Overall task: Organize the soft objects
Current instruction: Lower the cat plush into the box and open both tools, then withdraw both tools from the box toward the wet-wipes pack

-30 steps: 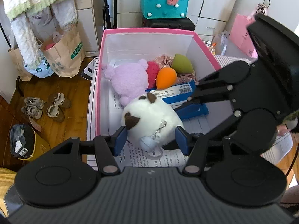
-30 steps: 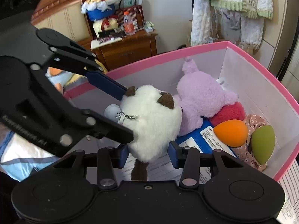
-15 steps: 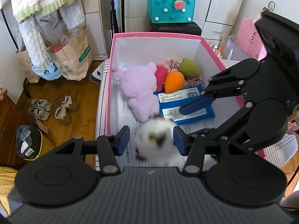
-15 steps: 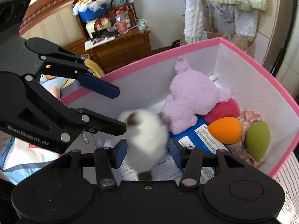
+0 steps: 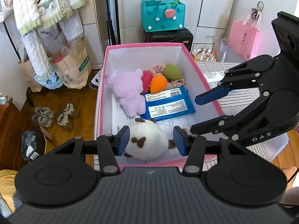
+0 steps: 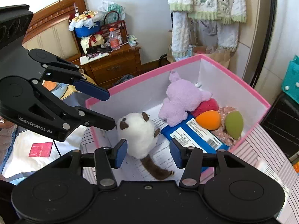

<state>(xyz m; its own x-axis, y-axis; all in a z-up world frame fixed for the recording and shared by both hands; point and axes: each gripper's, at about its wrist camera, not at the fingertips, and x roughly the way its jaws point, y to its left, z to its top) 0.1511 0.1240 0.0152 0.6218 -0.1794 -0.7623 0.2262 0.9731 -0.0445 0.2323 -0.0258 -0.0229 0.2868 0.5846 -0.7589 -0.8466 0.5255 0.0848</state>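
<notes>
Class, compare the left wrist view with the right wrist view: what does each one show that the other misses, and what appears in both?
Only the left wrist view shows the teal felt bag, pink gift bag and shoes on the floor. Only the right wrist view shows the wooden nightstand, headboard and the white plush's brown tail. Both show the pink box, white plush, purple plush, and both grippers open: left gripper, right gripper.

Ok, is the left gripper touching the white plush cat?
Apart. The right wrist view shows the left gripper open above the white plush cat, which lies free in the pink box.
</notes>
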